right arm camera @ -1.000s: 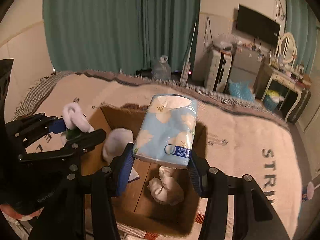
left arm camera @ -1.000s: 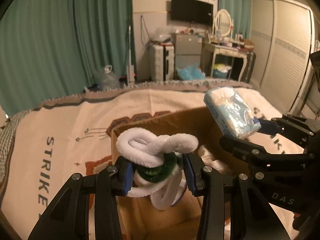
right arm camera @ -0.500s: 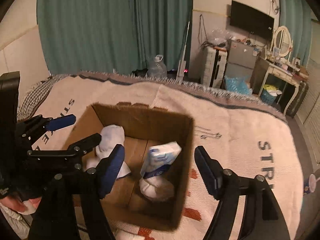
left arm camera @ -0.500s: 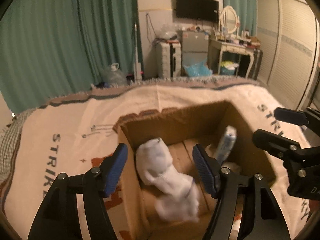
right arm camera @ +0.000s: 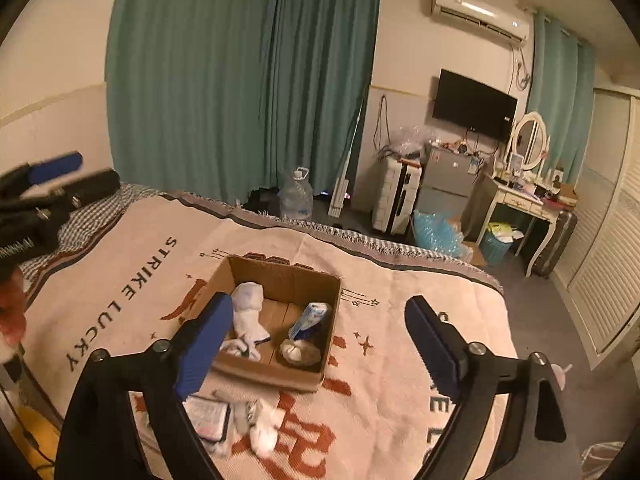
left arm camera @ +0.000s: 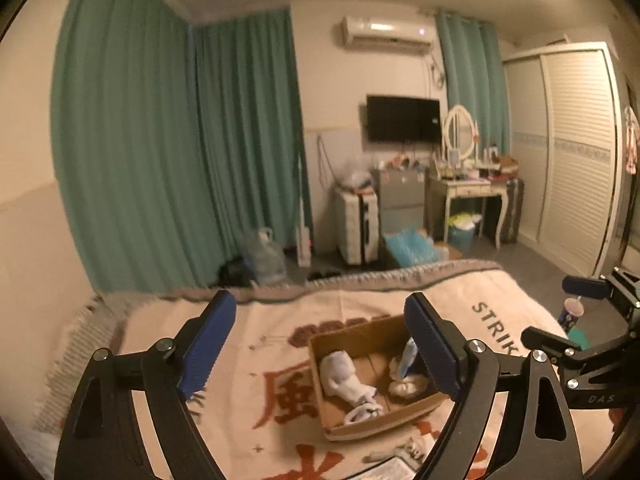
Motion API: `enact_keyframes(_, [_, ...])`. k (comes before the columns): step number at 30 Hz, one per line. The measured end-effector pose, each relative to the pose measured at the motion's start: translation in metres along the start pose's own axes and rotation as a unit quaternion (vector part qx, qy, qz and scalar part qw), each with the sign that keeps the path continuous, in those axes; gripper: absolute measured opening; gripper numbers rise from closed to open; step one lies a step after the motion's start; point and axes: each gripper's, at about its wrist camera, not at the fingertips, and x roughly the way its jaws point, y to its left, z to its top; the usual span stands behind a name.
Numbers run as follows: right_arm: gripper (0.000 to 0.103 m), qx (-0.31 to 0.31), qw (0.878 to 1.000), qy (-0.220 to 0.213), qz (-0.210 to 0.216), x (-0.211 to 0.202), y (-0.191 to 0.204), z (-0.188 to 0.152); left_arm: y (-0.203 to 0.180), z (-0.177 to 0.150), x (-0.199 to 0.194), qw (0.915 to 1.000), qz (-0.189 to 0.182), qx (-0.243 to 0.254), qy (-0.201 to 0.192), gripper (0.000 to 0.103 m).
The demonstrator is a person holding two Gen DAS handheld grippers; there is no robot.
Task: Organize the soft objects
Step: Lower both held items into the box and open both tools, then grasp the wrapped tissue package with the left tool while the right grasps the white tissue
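An open cardboard box (right arm camera: 316,376) (left arm camera: 332,340) sits on the printed bed blanket. Inside lie white socks (right arm camera: 248,312) (left arm camera: 344,376), the white and green fluffy rope (right arm camera: 240,346) (left arm camera: 362,412), a blue tissue pack (right arm camera: 310,318) (left arm camera: 408,356) leaning on the right wall, and a balled white sock (right arm camera: 296,352) (left arm camera: 406,386). My left gripper (left arm camera: 320,344) is open and empty, raised high above the bed. My right gripper (right arm camera: 320,344) is open and empty, also raised above the box.
A white sock (right arm camera: 260,424) (left arm camera: 400,450) and a flat pack (right arm camera: 208,416) lie on the blanket (right arm camera: 400,360) in front of the box. Beyond the bed's far edge stand a water jug (right arm camera: 296,196), suitcase (right arm camera: 396,196) and dressing table (right arm camera: 524,196).
A second ago each gripper held an object over the box: left the fluffy rope, right the tissue pack. Both dropped them in, opened, and have since risen and pulled back.
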Motion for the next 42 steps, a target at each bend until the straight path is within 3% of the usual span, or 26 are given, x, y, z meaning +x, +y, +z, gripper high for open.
enact_keyframes(5, [0.092,0.002,1.0,-0.007,0.018,-0.035,0.013,-0.02,-0.008,-0.022,-0.041,0.9991,0.018,0.036,-0.014,0.087])
enact_keyframes(12, [0.092,-0.002,0.999,0.014,0.029,-0.037,0.031,-0.069,-0.023,-0.094,-0.022,0.9971,-0.001,0.051,0.056,0.087])
enact_keyframes(17, [0.092,0.008,0.998,0.047,0.044,-0.003,0.038,-0.103,-0.035,-0.154,0.01,0.9914,-0.031,0.037,0.121,0.087])
enact_keyframes(23, [0.09,0.015,0.993,0.106,0.05,0.057,0.042,-0.139,-0.042,-0.214,0.054,0.9778,-0.059,0.009,0.201,0.087])
enact_keyframes(30, [0.076,0.015,0.979,0.196,0.046,0.122,0.038,-0.174,-0.036,-0.258,0.088,0.9659,-0.095,-0.035,0.238,0.086])
enact_keyframes(34, [0.067,0.012,0.969,0.242,0.058,0.157,0.043,-0.194,-0.028,-0.279,0.103,0.9529,-0.136,-0.076,0.26,0.088])
enact_keyframes(38, [0.059,0.009,0.958,0.278,0.07,0.186,0.047,-0.209,-0.029,-0.288,0.111,0.9466,-0.158,-0.091,0.266,0.09])
enact_keyframes(42, [0.042,0.013,0.95,0.3,0.092,0.199,0.051,-0.218,-0.031,-0.288,0.115,0.9435,-0.166,-0.09,0.272,0.09])
